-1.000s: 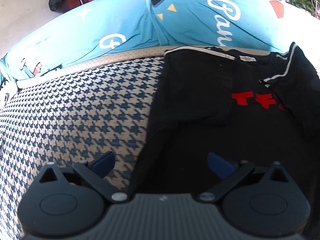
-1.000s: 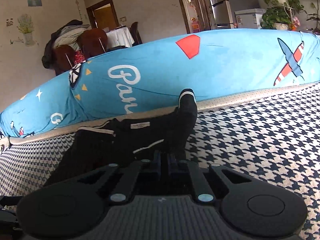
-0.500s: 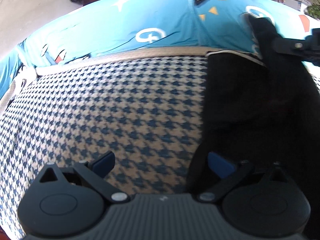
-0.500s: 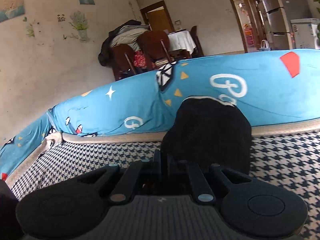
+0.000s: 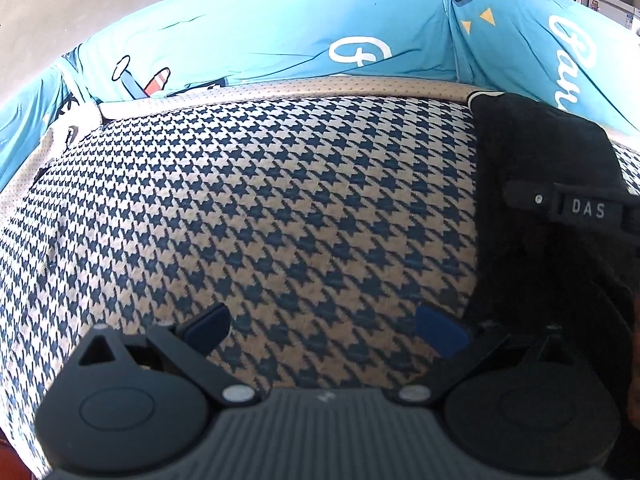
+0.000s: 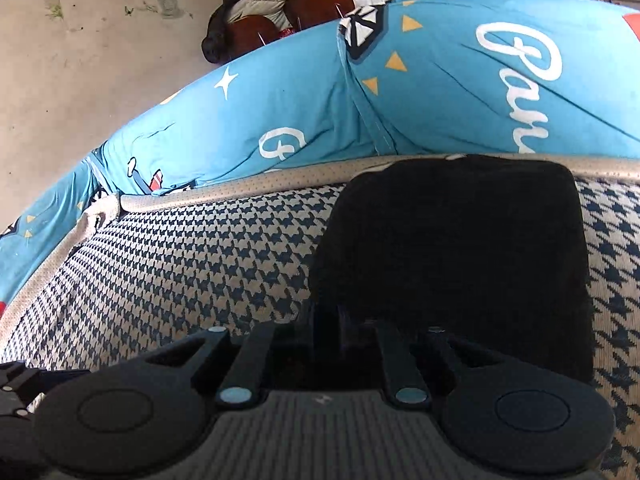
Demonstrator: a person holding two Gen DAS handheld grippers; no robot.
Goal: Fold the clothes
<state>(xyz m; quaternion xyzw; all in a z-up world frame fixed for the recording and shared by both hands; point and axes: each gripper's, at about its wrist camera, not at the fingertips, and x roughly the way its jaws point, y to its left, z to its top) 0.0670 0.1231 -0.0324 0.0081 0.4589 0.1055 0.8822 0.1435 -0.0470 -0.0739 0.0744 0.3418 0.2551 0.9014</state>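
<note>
My left gripper [image 5: 322, 326]: black ribbed body, round discs at five and seven o'clock, silver screws, blue fingertips [image 5: 440, 330]. My right gripper [image 6: 334, 318]: same black build, "DAS" lettering.

surface: houndstooth cushion [image 5: 280, 208] | on it: folded black garment [image 6: 452, 248] | behind: blue printed bolster [image 6: 280, 120]
</note>
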